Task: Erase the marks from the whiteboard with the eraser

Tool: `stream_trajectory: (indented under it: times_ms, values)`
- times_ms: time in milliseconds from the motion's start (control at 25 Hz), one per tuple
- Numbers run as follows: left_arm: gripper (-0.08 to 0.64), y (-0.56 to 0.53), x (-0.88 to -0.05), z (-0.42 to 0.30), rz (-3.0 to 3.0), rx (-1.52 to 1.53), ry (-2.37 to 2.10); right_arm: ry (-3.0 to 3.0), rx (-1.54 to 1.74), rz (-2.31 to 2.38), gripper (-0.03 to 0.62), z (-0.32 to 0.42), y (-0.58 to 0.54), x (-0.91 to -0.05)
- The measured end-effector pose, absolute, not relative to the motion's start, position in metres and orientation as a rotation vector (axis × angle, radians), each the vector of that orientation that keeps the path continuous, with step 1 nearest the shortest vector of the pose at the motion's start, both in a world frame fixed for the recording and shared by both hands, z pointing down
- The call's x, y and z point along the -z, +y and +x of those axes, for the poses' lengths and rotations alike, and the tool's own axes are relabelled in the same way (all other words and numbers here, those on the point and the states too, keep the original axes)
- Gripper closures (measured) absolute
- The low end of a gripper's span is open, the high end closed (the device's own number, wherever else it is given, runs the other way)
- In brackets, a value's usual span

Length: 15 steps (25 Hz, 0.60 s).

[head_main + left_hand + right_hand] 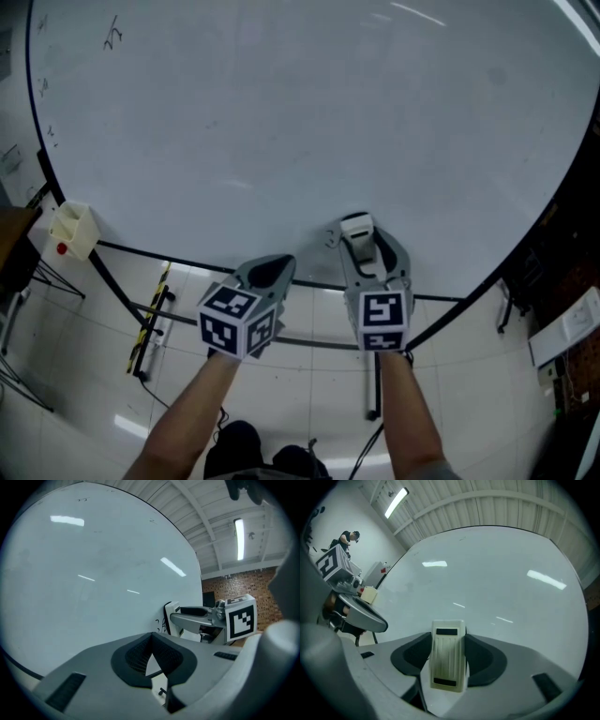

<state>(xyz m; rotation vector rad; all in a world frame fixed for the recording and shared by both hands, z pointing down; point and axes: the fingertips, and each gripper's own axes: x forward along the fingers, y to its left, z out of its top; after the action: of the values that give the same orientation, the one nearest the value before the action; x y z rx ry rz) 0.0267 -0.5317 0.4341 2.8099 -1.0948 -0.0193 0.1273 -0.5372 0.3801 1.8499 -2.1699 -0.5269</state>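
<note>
The large whiteboard (309,122) fills the head view. Small black marks (112,33) sit near its upper left edge. My right gripper (361,246) is shut on a cream eraser (357,228), held at the board's lower part. In the right gripper view the eraser (448,660) stands between the jaws of the right gripper (448,644). My left gripper (270,270) hangs just left of it, shut and empty. In the left gripper view, the left gripper (151,641) has its tips touching, and black marks (161,625) show on the board beside the eraser (172,618).
A small cream box (73,230) with a red dot hangs at the board's lower left corner. The board's stand legs (141,328) reach over the white tiled floor. A person (347,538) stands far off in the right gripper view.
</note>
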Motion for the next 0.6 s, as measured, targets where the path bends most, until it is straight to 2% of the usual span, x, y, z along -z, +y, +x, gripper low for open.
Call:
stream_trajectory:
  times_ms: [400,600]
  values:
    - [0.56,-0.531,-0.445,-0.005,2.753,-0.002,-1.185,-2.215,0.483,1.617,0.364,0.059,-0.552,-0.444]
    - [0.558,-0.528,-0.449,-0.011,2.742,-0.018,-1.195,-2.215,0.497,1.618,0.362,0.053,-0.554,-0.448]
